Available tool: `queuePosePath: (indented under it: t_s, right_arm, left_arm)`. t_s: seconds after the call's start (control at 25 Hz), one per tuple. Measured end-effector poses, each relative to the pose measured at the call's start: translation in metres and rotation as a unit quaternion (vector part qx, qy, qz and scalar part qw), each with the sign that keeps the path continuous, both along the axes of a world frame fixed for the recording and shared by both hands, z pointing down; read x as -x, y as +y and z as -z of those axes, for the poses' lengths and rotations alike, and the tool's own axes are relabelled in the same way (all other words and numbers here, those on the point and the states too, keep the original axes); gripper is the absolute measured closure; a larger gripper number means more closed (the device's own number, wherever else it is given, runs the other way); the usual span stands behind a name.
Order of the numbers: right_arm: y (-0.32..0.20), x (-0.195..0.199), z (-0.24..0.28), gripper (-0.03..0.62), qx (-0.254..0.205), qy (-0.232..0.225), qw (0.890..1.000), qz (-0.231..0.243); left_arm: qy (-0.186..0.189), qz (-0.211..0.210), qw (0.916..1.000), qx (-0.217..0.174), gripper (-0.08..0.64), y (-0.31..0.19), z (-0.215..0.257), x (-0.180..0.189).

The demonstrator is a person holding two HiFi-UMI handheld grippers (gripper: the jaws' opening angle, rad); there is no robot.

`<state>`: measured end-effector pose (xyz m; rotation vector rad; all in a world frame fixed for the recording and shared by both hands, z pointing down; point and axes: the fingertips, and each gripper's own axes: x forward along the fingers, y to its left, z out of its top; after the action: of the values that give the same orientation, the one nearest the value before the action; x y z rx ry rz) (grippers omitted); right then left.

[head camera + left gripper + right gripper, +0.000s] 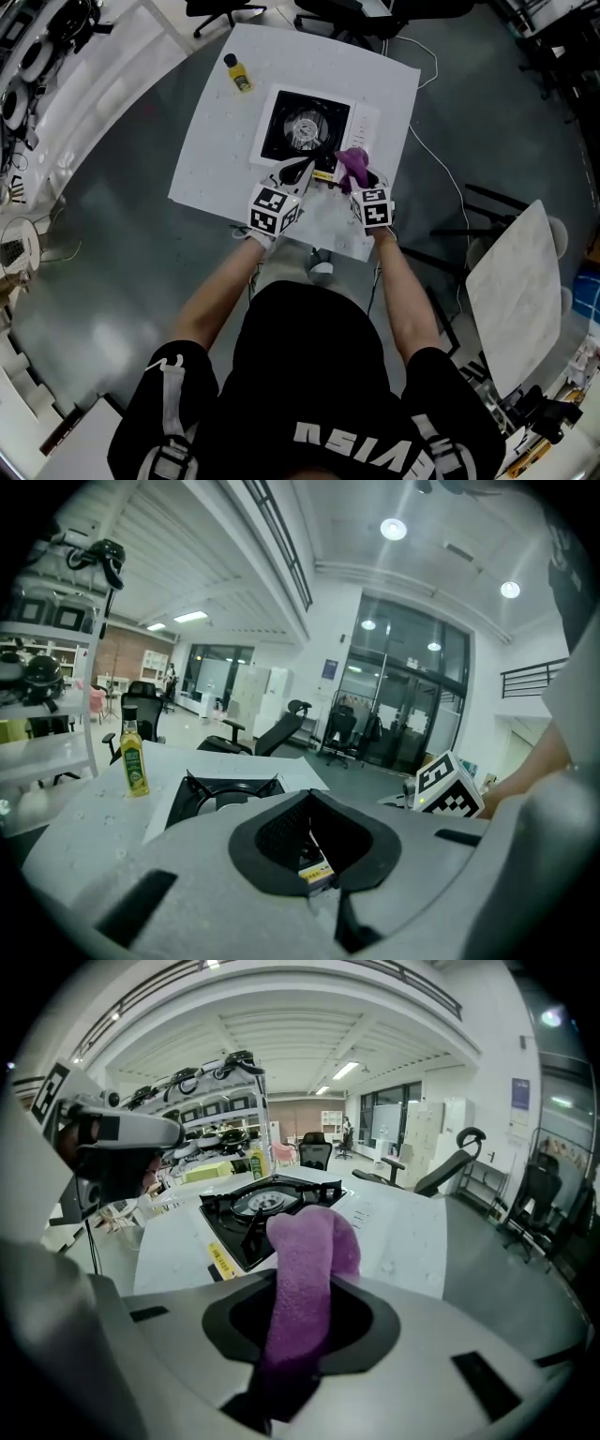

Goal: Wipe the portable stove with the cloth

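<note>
Right tongs [302,1330]: pinching the purple cloth [306,1260] – a thick fold stands up out of the jaws, which I take as the wiping face kept forward.
Left tongs [302,170]: spread with nothing between them, by the stove's near edge; probably there to steady it.
Portable stove [306,127]: middle of the worktop with its burner up. The cloth is at its near right corner, though I can't tell if they touch.
Oil bottle [238,73]: upright by the far left corner, well apart from the wiping.
Worktop [211,150]: white and speckled.
Room: grey floor, office chairs, loaded shelving [202,1087] – glass doors beyond.
</note>
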<state>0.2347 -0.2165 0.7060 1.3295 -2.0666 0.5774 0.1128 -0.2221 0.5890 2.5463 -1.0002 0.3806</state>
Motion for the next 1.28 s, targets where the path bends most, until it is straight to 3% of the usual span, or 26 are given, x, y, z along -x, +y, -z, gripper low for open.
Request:
queuePosePath:
  t_s: [0.44,0.68,1.28]
  right_arm:
    - [0.048,0.010,-0.001,0.494,0.013,0.002,1.000,0.009]
    - [0.086,-0.005,0.020,0.494,-0.002,0.002,1.000,-0.013]
    - [0.160,-0.068,0.072,0.494,-0.051,0.002,0.995,-0.082]
  left_arm:
    - [-0.006,0.033,0.9993,-0.015,0.551,0.071,0.010,0.032]
    - [-0.005,0.054,0.9980,-0.034,0.551,0.095,0.031,0.051]
    - [-0.005,0.011,0.9963,-0.086,0.551,0.144,0.079,0.020]
